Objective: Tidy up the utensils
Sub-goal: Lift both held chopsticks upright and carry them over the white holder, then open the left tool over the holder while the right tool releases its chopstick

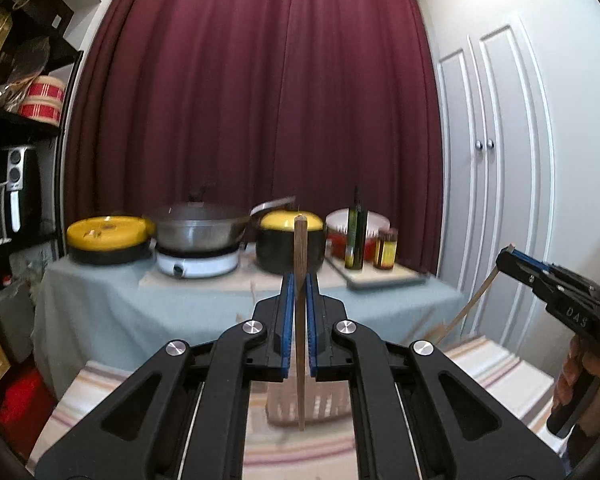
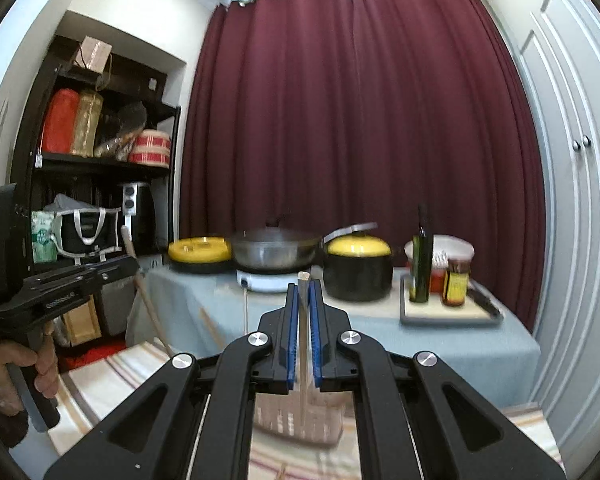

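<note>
Here each tool (image 1: 299, 280) (image 2: 303, 294) grips an upright wooden utensil (image 1: 300, 264) (image 2: 302, 320) (basket (image 1: 308, 404) below, uncrowded).

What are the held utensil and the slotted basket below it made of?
Utensil in the left gripper: the utensil looks like wood, matte brown with faint grain, squared end. Basket: pale, slotted walls, probably plastic, though blur leaves it open. The jaws are closed on the handle.
</note>
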A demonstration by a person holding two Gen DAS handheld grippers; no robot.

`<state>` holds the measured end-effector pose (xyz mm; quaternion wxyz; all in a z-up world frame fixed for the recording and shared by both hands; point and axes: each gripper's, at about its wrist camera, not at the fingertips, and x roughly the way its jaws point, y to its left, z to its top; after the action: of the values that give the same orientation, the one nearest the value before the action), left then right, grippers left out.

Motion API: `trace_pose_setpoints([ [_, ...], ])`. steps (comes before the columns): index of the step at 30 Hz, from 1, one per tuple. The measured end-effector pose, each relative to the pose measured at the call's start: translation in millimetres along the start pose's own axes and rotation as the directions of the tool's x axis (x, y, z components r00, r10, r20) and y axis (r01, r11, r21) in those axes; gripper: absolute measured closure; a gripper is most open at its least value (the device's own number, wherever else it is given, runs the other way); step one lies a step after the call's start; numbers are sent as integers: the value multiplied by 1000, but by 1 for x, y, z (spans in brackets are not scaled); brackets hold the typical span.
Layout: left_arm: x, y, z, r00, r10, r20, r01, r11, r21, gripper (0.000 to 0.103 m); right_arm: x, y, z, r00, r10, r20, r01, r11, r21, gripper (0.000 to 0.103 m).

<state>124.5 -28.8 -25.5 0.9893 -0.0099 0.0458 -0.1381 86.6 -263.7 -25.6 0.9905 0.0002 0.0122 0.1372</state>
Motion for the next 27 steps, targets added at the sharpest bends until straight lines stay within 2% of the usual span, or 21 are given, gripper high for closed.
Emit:
trace_pose_setpoints([
  [5,31,1,29,998,5,68,-7,1000,20,96,31,-7,19,999,6,34,-6,1000,-2,97],
  [9,60,4,37,996,26,87,-28,999,25,96,53,-12,16,1000,-2,20,2,1000,-1,97],
  [16,108,14,11,999,39,37,-39,999,6,96,85,-18,-11,998,-7,-68,8,1000,9,97],
  [24,135,21,-25,998,47,-47,-48,999,-2,96,107,-17,-39,988,-8,-155,8,1000,4,97],
  [26,137,22,-29,997,47,-55,-48,999,-5,90,108,-16,-42,987,-15,-162,15,1000,-2,94],
  [27,137,22,-30,997,46,-59,-47,999,-7,82,107,-16,-42,987,-16,-163,16,1000,-2,84],
])
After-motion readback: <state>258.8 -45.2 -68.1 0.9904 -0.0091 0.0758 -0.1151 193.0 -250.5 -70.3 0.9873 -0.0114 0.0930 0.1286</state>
